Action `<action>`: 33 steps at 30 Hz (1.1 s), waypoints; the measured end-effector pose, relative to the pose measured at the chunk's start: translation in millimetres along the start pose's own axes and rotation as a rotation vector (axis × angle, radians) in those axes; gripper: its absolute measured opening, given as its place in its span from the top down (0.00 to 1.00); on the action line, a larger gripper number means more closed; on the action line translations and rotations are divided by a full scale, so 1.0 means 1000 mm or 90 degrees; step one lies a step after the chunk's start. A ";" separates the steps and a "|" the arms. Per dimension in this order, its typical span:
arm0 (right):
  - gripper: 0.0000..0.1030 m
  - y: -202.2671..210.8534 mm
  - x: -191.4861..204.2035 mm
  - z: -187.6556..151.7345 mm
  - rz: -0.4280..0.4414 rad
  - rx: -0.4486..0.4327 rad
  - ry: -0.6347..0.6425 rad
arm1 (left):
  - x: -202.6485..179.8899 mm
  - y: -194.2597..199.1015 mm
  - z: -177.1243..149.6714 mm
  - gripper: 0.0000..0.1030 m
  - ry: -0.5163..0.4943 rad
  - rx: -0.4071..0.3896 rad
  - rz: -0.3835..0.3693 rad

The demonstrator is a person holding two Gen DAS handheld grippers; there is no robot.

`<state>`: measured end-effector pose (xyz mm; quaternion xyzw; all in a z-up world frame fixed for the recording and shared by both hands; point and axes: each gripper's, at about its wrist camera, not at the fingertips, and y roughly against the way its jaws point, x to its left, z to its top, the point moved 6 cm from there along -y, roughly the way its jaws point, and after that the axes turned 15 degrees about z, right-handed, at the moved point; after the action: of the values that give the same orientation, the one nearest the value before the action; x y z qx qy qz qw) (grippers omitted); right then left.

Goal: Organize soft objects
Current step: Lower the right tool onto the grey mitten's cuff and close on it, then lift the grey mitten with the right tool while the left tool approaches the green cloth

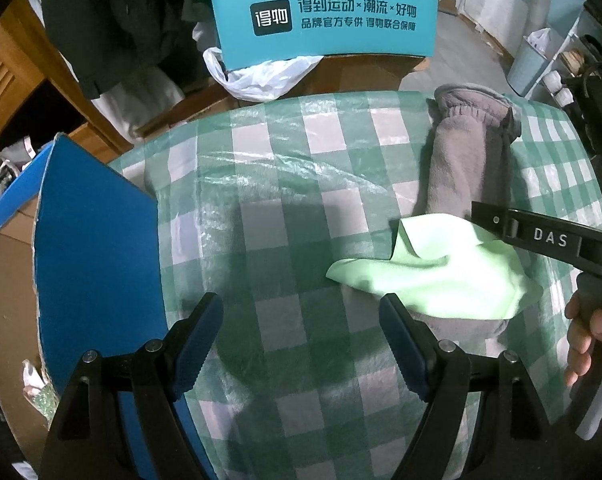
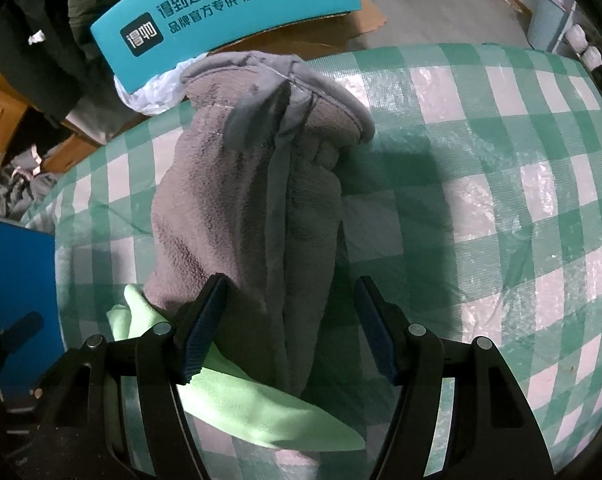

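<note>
Two soft items are lying on the checked table (image 1: pixel 285 184) toward its right edge — green cloth (image 1: pixel 441 276) overlapping grey fleece (image 2: pixel 241 200). Right gripper (image 2: pixel 289 328) is hovering spread over both, likely lining up a pick; left gripper (image 1: pixel 301 344) is waiting unclenched, empty — beside a blue box (image 1: pixel 97 264).

Checked cloth (image 1: pixel 285 184) lies bare between blue box (image 1: pixel 97 248) and grey fleece (image 1: pixel 467 160).

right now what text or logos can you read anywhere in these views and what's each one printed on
"得物": dark square logo on the teal box behind the table.
"得到运动×潮流×好物": large line on the same teal box.
"品牌官方专供 得物联合保障": smaller line beneath it.
"DAS": white letters on the right gripper's black arm, seen from the left wrist view.
Nothing readable on the grey fleece garment, green cloth or blue board.
</note>
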<state>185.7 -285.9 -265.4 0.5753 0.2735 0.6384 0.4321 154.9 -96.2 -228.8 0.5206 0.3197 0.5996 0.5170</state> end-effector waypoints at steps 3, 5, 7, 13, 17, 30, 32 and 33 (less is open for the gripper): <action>0.36 -0.001 0.002 0.000 -0.012 -0.002 0.006 | 0.002 -0.001 0.000 0.21 0.000 0.001 -0.001; 0.36 -0.002 0.003 -0.002 -0.022 -0.004 0.012 | 0.004 -0.001 -0.002 0.21 0.001 0.002 -0.001; 0.41 -0.003 0.005 -0.003 -0.030 -0.001 0.019 | 0.004 -0.002 -0.003 0.21 0.003 0.004 0.000; 0.88 -0.002 0.022 -0.008 -0.034 0.002 0.055 | 0.004 0.001 -0.008 0.21 -0.003 0.008 0.000; 0.91 0.005 0.033 -0.015 -0.035 -0.003 0.078 | 0.003 0.003 -0.014 0.21 -0.011 0.006 0.002; 0.91 0.051 0.079 -0.040 -0.023 -0.058 0.158 | 0.017 0.023 -0.031 0.21 0.011 0.009 -0.020; 0.91 0.060 0.086 -0.046 -0.023 -0.064 0.168 | 0.018 0.027 -0.036 0.21 0.018 0.011 -0.034; 0.91 0.062 0.088 -0.048 -0.025 -0.066 0.172 | 0.018 0.029 -0.038 0.21 0.021 0.012 -0.039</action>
<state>127.9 -232.3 -178.2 0.4552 0.3068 0.7151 0.4327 111.3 -80.5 -206.8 0.5058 0.3496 0.5888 0.5247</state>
